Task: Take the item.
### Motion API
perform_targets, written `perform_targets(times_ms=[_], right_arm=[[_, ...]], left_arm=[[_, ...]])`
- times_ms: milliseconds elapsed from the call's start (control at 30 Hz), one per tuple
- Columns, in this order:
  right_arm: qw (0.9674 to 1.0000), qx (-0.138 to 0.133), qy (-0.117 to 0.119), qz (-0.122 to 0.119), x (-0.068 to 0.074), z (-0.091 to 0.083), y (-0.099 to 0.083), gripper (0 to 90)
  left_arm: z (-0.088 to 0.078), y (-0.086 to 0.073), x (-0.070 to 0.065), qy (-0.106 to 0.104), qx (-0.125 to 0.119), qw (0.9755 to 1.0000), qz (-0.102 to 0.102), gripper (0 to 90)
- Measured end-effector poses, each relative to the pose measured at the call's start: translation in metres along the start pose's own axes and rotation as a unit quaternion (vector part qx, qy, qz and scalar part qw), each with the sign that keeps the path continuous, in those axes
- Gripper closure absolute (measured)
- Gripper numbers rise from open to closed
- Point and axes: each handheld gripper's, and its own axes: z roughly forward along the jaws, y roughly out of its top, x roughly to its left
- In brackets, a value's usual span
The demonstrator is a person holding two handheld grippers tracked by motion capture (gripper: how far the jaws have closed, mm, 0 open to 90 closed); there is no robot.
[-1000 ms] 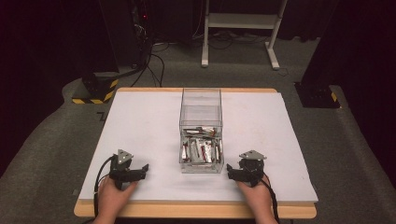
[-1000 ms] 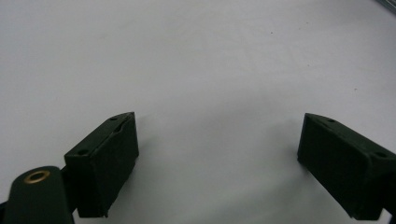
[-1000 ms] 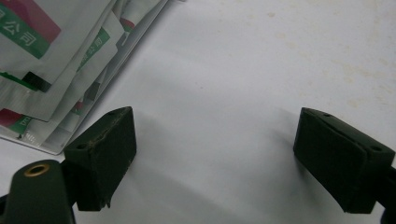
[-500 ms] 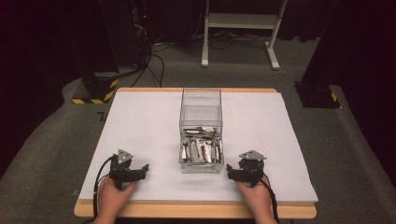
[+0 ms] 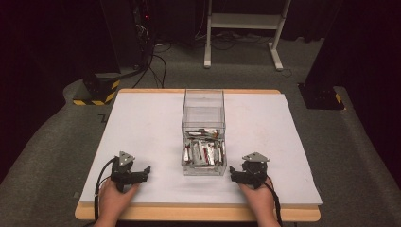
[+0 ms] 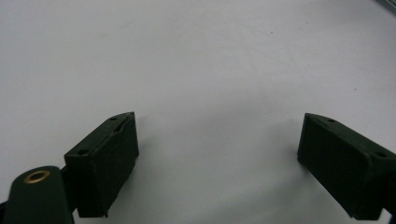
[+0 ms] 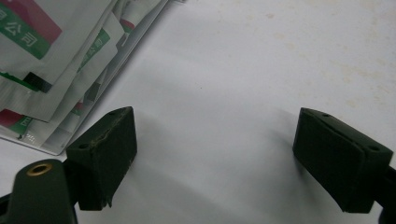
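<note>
Grey carpet floor (image 5: pixel 56 142), dark room, white frame legs (image 5: pixel 246 28) behind, black-yellow striped base (image 5: pixel 94 94) left.

We see the white bench (image 5: pixel 142 123) brightly lit from above while the room around it stays dark. Both close views are soft, with faint shadows under the jaws; the clear box (image 5: pixel 203 127) shows mild glare.

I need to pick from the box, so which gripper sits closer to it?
The right gripper, just off the clear box; the left gripper sits farther away.
</note>
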Motion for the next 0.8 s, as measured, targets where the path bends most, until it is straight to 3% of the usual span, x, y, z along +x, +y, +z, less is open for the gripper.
perform_targets(times_ms=[800], right_arm=[[0.9992,-0.031,0.025,0.003,-0.004,-0.016,-0.001,17.4]], left_arm=[[0.000,0.000,0.000,0.000,-0.001,1.0000,-0.001,12.4]])
